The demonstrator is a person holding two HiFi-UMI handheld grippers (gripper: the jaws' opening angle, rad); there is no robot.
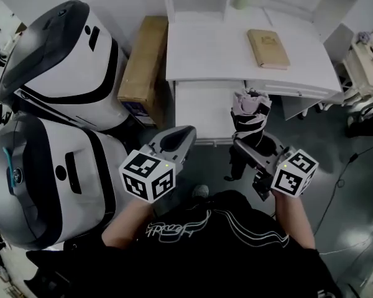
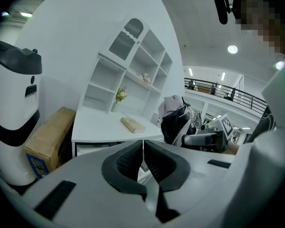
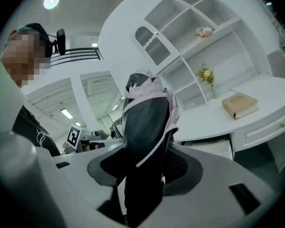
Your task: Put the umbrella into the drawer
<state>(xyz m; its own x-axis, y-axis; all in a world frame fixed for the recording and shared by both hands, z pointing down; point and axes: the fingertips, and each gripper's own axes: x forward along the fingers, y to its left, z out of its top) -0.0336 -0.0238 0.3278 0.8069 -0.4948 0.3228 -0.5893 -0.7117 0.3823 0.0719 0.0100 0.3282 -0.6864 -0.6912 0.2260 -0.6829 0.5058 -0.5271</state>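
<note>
Head view is showing the jaws of the right gripper [image 1: 247,146] clamping a folded black-and-pink fabric umbrella [image 1: 251,113] upright, just near of the open white drawer [image 1: 202,113]; the left gripper [image 1: 179,140] is keeping its jaws pressed together, empty.

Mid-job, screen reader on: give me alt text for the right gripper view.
The right gripper is shut on a folded black umbrella with pale pink trim, which stands upright and fills the centre. Behind it to the right is a white desk with a tan book on top, an open drawer below, and white shelves holding flowers.
</note>
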